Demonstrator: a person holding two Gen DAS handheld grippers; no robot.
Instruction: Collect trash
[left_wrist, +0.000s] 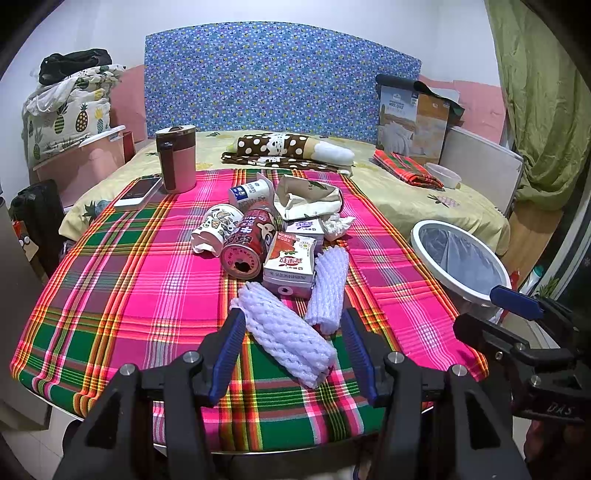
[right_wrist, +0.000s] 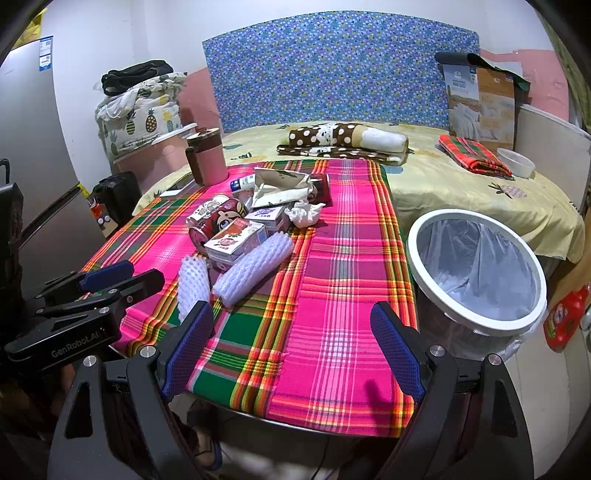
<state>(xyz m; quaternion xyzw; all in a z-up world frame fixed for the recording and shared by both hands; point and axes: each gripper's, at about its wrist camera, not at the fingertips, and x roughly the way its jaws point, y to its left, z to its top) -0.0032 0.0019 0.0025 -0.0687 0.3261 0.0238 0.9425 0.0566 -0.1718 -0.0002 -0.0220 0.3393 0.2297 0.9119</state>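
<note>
Ahead of the left tongs (left_wrist: 293, 349): two white foam nets (left_wrist: 286, 334), two small cartons (left_wrist: 290, 264), one red can (left_wrist: 249, 242), one paper cup (left_wrist: 214, 229), one crumpled tissue (left_wrist: 338, 225). Beside the right tongs (right_wrist: 291, 349): one lined bin (right_wrist: 476, 269).

A tablecloth (left_wrist: 147, 295) in bright pink, green, orange and yellow plaid covers the table. On it lie two white foam nets (left_wrist: 284, 339), a red can (left_wrist: 247, 243) with a cartoon face, a white and red carton (left_wrist: 290, 264) and a white paper cup (left_wrist: 214, 227) with a pineapple print. A pink tumbler (left_wrist: 177, 158) has a brown lid. The bin (right_wrist: 476, 273) has a white rim and a clear liner. Behind, the headboard (left_wrist: 280, 77) is blue with small coloured dots, the bedsheet (left_wrist: 406, 199) pale yellow, the curtain (left_wrist: 546, 92) olive green. Both grippers have black frames and blue pads (right_wrist: 399, 350).
</note>
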